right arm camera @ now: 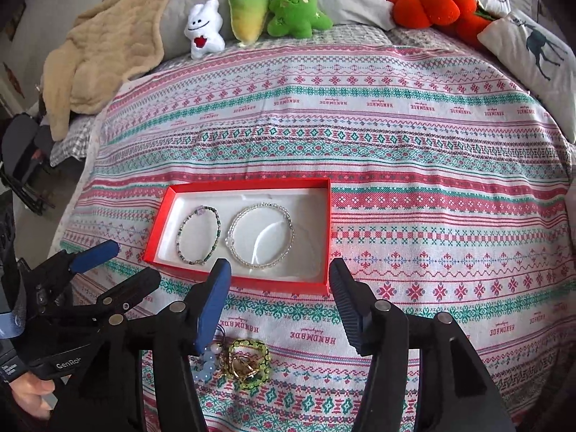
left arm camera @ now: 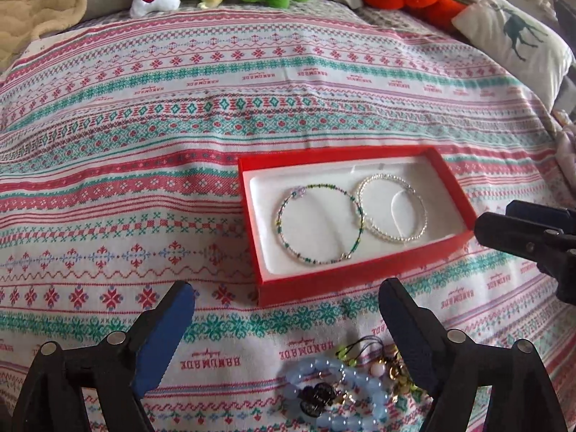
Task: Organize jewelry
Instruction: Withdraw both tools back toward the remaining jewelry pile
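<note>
Holding both tools released, I see my left gripper (left arm camera: 286,306) and right gripper (right arm camera: 280,282) spread wide and empty above a tangled heap of loose bead jewelry (left arm camera: 345,385) — pale blue, yellow-green and gold pieces — on the patterned pink-and-teal cloth (left arm camera: 144,144). Just beyond lies the shallow red cardboard box (right arm camera: 325,216), its white liner holding a green beaded bracelet (right arm camera: 198,235) and a clear beaded bracelet (right arm camera: 260,235) side by side, with plush toys (right arm camera: 252,10) farthest back.

Both wrist cameras look forward and down along spread fingers, close over the patterned bedspread (left arm camera: 144,136). Each view shares the red box (left arm camera: 360,277) (right arm camera: 244,282); the right one sits slightly farther back.
</note>
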A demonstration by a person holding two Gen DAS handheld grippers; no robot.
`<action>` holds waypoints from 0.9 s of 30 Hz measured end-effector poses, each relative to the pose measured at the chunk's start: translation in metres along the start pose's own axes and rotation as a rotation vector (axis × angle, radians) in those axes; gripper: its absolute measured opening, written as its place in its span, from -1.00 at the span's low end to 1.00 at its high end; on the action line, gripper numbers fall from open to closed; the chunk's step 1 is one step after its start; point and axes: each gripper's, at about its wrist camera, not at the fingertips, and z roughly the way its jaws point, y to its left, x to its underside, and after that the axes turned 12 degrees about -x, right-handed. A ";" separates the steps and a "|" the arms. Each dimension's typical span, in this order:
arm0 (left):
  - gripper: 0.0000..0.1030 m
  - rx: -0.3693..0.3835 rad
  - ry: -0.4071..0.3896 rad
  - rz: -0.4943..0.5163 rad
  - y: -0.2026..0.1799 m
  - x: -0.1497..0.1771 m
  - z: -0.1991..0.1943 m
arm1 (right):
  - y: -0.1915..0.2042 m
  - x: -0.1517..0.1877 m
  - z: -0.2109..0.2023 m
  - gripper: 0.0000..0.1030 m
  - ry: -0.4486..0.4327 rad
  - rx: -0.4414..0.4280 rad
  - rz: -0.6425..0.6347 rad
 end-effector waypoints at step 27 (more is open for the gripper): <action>0.84 0.057 0.041 0.085 0.000 0.089 0.006 | -0.005 0.082 0.012 0.35 0.145 0.088 -0.044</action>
